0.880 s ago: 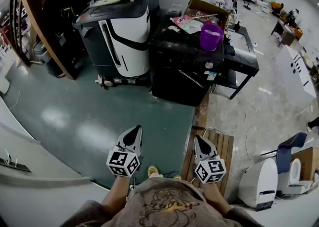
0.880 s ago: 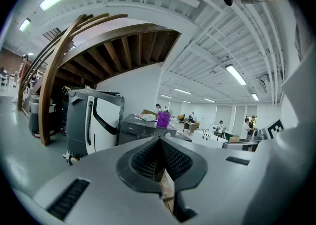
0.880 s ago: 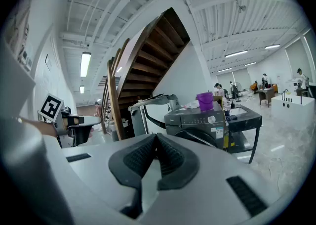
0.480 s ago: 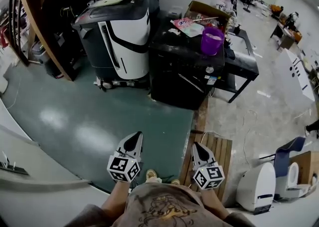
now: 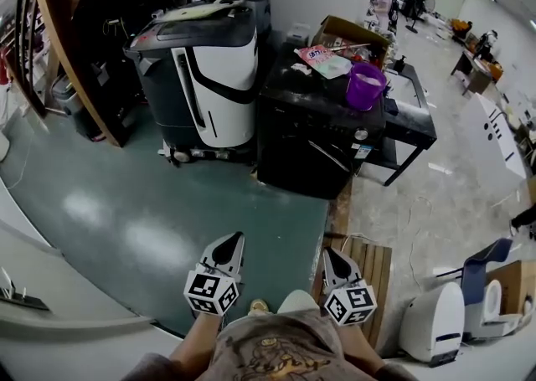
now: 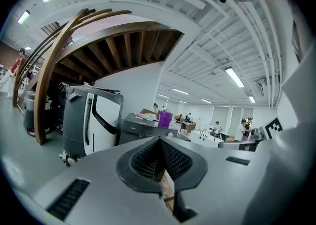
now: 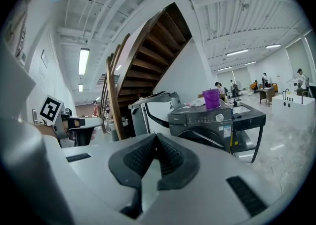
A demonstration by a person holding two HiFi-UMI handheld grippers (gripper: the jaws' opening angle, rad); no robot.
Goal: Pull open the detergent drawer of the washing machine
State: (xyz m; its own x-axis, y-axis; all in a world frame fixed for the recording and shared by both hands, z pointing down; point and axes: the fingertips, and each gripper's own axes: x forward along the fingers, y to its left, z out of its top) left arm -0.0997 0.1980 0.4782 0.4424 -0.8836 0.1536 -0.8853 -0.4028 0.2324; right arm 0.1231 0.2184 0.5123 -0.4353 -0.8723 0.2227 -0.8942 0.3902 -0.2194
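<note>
A black front-loading washing machine stands in the middle of the head view, with a round knob on its top front panel. In the right gripper view the washing machine shows its panel flush, and no drawer is pulled out. My left gripper and right gripper hang side by side near my body, well short of the machine. The left gripper has its pads together with nothing in them. The right gripper is likewise shut and empty.
A purple bucket and papers sit on the washer. A grey-and-white machine stands to its left, a black table to its right. A wooden pallet lies by my right gripper. White appliances stand at bottom right. People are far off.
In the head view the washer and its neighbours have slid lower and look a little nearer. Both grippers sit slightly lower in the frame and stay shut.
</note>
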